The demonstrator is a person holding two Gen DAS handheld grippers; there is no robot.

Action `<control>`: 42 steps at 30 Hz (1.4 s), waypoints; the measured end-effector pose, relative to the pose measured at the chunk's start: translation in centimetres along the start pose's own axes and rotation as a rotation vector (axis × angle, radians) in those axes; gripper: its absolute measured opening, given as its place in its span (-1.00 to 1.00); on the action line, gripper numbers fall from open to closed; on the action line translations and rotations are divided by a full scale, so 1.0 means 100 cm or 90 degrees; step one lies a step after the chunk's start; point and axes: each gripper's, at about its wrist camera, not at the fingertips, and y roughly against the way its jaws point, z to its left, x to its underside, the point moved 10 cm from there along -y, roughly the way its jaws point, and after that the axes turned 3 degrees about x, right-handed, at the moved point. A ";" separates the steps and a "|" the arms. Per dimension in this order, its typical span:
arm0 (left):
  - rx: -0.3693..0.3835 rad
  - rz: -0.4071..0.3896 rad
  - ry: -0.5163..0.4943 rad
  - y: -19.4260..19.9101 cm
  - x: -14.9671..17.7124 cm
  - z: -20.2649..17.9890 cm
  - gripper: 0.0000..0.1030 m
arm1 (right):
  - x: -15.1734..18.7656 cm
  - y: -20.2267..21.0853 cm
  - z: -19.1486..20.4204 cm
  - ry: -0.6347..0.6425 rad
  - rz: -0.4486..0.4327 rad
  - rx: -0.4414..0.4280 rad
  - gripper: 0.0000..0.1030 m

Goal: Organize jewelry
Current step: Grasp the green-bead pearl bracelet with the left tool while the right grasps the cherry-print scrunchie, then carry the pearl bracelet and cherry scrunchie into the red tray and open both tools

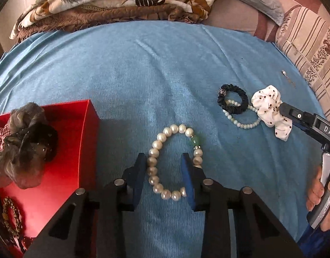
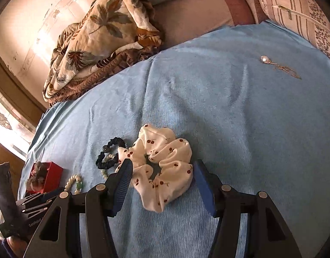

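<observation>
Left wrist view: my left gripper (image 1: pixel 163 173) straddles the pearl bracelet (image 1: pixel 174 161) on the blue cloth (image 1: pixel 143 81), 2 pads parted, nothing grasped; red box (image 1: pixel 79 133) just left. Right wrist view: right gripper (image 2: pixel 162 182) unclenched around the cherry-print scrunchie (image 2: pixel 162 165), not squeezing.

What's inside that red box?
The red box holds a grey scrunchie, a dark one and a brown beaded bracelet. Anything beneath the scrunchies is hidden.

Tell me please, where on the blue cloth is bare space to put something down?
Free: the wide blue cloth between the pearl bracelet and the floral quilt, and the stretch around the small pendant. Crowded: the black scrunchie, white scrunchie and beaded bracelet lie together; the red box is nearly full.
</observation>
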 end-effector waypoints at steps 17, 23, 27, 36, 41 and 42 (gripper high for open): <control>-0.012 -0.038 -0.030 0.021 0.006 -0.025 -0.82 | -0.002 0.014 0.003 0.001 -0.021 0.010 -0.75; 0.025 -0.073 -0.032 0.060 0.011 -0.044 -0.82 | -0.003 0.038 0.006 0.013 -0.054 0.018 -0.75; 0.049 -0.095 -0.020 0.088 0.018 -0.052 -0.82 | -0.003 0.054 0.012 0.026 -0.077 0.018 -0.75; 0.090 -0.146 0.022 0.150 0.036 -0.048 -0.82 | 0.008 0.080 0.020 0.033 -0.113 0.032 -0.75; 0.072 -0.186 0.023 0.180 0.045 -0.038 -0.82 | 0.027 0.086 0.028 0.032 -0.108 0.028 -0.75; 0.068 -0.193 0.022 0.185 0.046 -0.037 -0.82 | 0.031 0.087 0.030 0.032 -0.106 0.027 -0.75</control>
